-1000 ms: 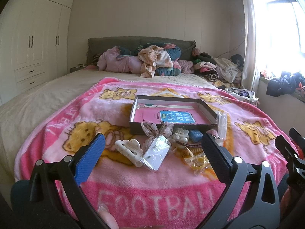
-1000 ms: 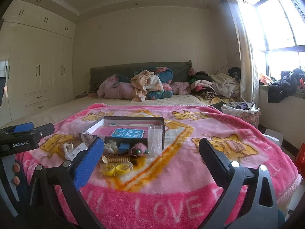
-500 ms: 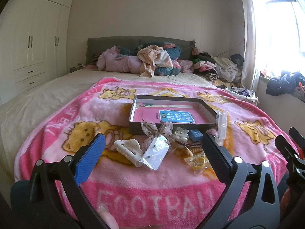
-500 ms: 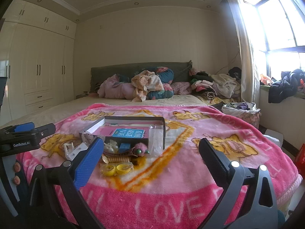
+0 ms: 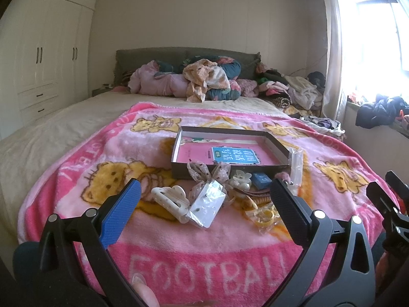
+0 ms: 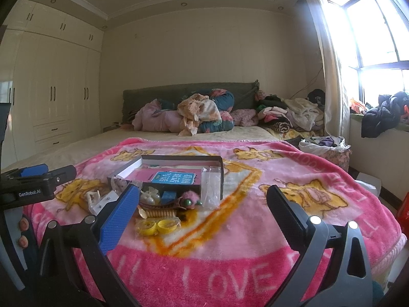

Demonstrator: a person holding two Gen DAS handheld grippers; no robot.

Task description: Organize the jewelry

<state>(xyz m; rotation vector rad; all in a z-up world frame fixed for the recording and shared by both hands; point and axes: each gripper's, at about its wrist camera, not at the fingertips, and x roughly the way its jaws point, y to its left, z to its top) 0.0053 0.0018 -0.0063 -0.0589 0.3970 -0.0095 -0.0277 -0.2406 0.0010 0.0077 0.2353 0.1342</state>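
An open dark box (image 5: pixel 277 143) with a pink and blue card inside lies on the pink blanket; it also shows in the right wrist view (image 6: pixel 217 162). In front of it lies a heap of accessories: a white claw clip (image 5: pixel 170 200), a clear packet (image 5: pixel 207 204), a ribbon bow (image 5: pixel 207 172), a blue piece (image 5: pixel 260 180), yellow rings (image 5: pixel 263 216) and a brown comb clip (image 6: pixel 161 206). My left gripper (image 5: pixel 204 213) is open, low, just short of the heap. My right gripper (image 6: pixel 202 212) is open, right of the heap, holding nothing.
The pink blanket (image 5: pixel 179 263) covers the bed's near end. Piled clothes and pillows (image 5: pixel 204 81) lie at the headboard. White wardrobes (image 5: pixel 43 58) stand left. A window sill with clothes (image 6: pixel 383 115) and a basket (image 6: pixel 327 148) are right.
Both views have shifted only slightly; the left gripper has risen a little. Nothing was taken hold of or moved.
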